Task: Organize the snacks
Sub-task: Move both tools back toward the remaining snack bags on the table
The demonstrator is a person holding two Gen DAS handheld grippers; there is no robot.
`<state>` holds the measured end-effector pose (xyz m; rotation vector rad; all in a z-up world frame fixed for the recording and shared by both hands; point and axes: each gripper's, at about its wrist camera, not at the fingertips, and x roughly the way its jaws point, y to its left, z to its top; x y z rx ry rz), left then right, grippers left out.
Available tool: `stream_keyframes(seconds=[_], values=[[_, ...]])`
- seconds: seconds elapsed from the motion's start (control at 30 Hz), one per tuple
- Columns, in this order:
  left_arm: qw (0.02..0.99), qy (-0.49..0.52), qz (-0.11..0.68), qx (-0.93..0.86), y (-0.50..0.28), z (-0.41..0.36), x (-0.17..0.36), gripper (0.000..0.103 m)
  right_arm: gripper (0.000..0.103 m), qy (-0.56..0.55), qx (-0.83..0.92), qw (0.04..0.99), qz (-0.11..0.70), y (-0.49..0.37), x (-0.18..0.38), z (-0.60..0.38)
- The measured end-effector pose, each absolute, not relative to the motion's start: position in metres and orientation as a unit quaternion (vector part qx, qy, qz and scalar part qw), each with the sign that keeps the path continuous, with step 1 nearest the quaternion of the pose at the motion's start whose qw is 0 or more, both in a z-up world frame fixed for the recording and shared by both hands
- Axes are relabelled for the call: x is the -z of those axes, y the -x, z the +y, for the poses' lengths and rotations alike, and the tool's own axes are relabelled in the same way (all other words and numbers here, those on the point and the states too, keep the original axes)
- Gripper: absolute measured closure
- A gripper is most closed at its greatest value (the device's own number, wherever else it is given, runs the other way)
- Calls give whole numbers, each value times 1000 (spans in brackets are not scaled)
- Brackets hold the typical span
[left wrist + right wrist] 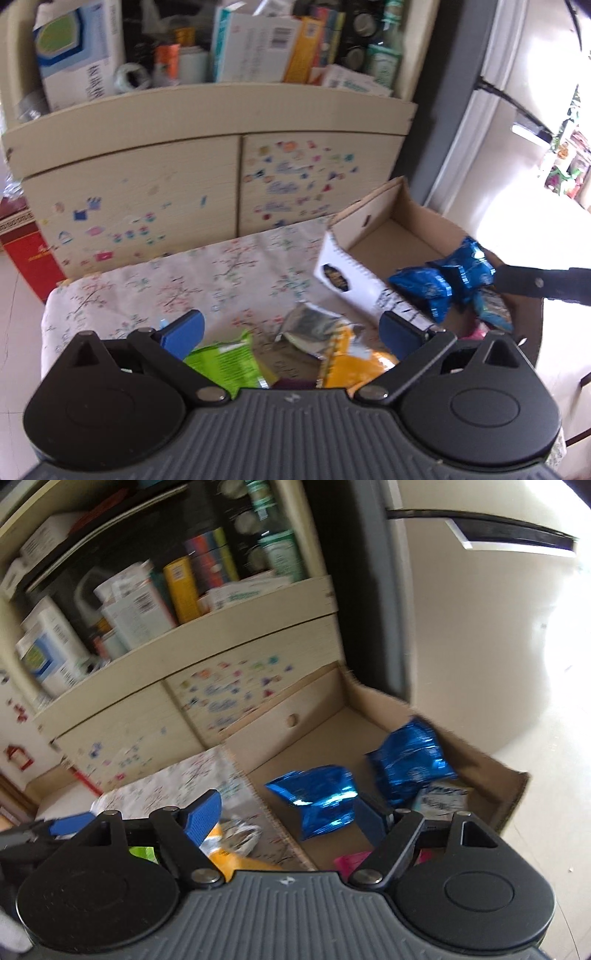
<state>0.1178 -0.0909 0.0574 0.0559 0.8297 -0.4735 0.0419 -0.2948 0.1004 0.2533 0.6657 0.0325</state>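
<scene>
With both claws spread wide and gripping nothing, I see my right gripper (291,818) just above a blue packet (317,797) lying in the cardboard box (317,705), while my left gripper (293,328) hovers over green (225,363) and yellow (351,363) bags on the tablecloth (184,280).

Two blue foil packets (317,797) in cardboard box (509,794)
</scene>
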Motion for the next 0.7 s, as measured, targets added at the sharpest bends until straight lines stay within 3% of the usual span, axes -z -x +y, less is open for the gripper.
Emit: stream_keyframes(seconds=[0.7], values=[[855,-24,495,151,-155,-70,6,3,21,21,-137,902,409,-70,-52,-222]])
